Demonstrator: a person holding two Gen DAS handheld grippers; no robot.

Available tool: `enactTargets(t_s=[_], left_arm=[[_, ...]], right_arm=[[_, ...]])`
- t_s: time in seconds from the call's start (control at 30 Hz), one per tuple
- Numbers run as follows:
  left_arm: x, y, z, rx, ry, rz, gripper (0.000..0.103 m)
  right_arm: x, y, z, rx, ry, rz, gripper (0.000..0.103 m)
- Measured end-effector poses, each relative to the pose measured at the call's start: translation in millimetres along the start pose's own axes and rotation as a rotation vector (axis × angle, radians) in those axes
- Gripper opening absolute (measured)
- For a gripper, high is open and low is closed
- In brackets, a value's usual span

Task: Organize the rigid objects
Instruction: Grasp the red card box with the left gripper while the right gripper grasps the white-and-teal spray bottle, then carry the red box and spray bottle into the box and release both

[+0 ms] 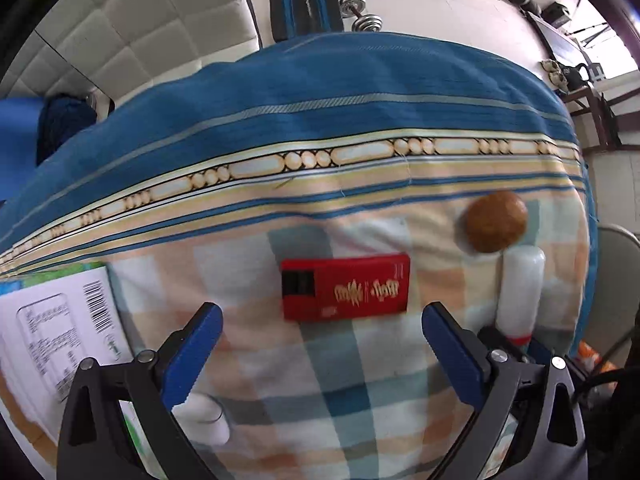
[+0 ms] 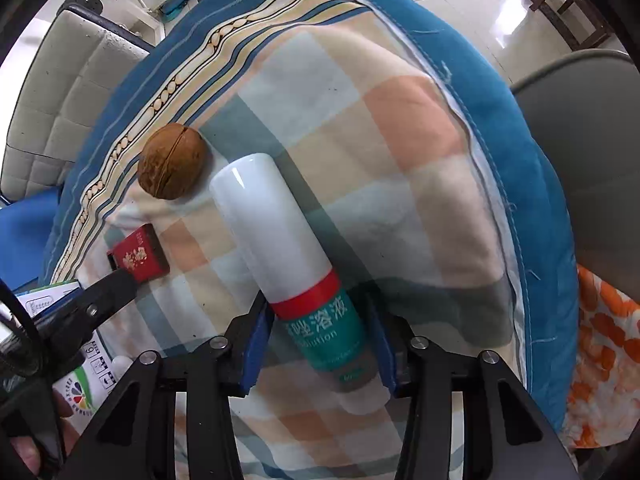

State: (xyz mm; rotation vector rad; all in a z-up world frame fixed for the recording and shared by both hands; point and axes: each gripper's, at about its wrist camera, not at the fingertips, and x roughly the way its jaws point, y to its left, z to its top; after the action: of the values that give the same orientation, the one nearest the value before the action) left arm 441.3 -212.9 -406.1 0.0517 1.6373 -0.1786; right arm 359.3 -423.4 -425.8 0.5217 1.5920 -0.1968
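A red box (image 1: 346,287) with gold lettering lies on the checked cloth just ahead of my open left gripper (image 1: 322,324). A brown walnut (image 1: 495,222) sits to its right, beside a white bottle (image 1: 520,292) with a red band and green label. In the right wrist view my right gripper (image 2: 318,320) has its blue pads on either side of the bottle's (image 2: 280,236) green label (image 2: 332,332), closed on it. The walnut (image 2: 172,166) lies left of the bottle's white cap. The red box (image 2: 138,256) shows at the left, with the left gripper's finger (image 2: 108,292) in front of it.
A white carton with a barcode (image 1: 60,340) lies at the left, a small white cylinder (image 1: 204,420) under my left finger. The cloth (image 1: 280,128) covers a table; its edge drops off at the back and right. A grey chair (image 2: 580,152) stands at the right.
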Motion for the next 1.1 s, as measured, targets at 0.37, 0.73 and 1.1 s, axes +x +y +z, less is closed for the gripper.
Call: enactTargets(t_s=[0.37,0.73,1.1], left_arm=[[12.1,-10.6,4.0,0.040,-0.052,0.025,0.074],[-0.7,1.4,-77.4,0.067,-0.045,0.025,0.067],[22.4,14.9,-183.4,0.053,0.061,-0.021,0.067]], right_arm=[[10.2,6.3,18.0,-0.017,0.047,-0.027,0.046],[19.4,6.3,-35.6,-0.077,0.105,-0.059,0.038],[39.1,-9.6,-141.0,-0.136,0.188,-0.055,0.037]])
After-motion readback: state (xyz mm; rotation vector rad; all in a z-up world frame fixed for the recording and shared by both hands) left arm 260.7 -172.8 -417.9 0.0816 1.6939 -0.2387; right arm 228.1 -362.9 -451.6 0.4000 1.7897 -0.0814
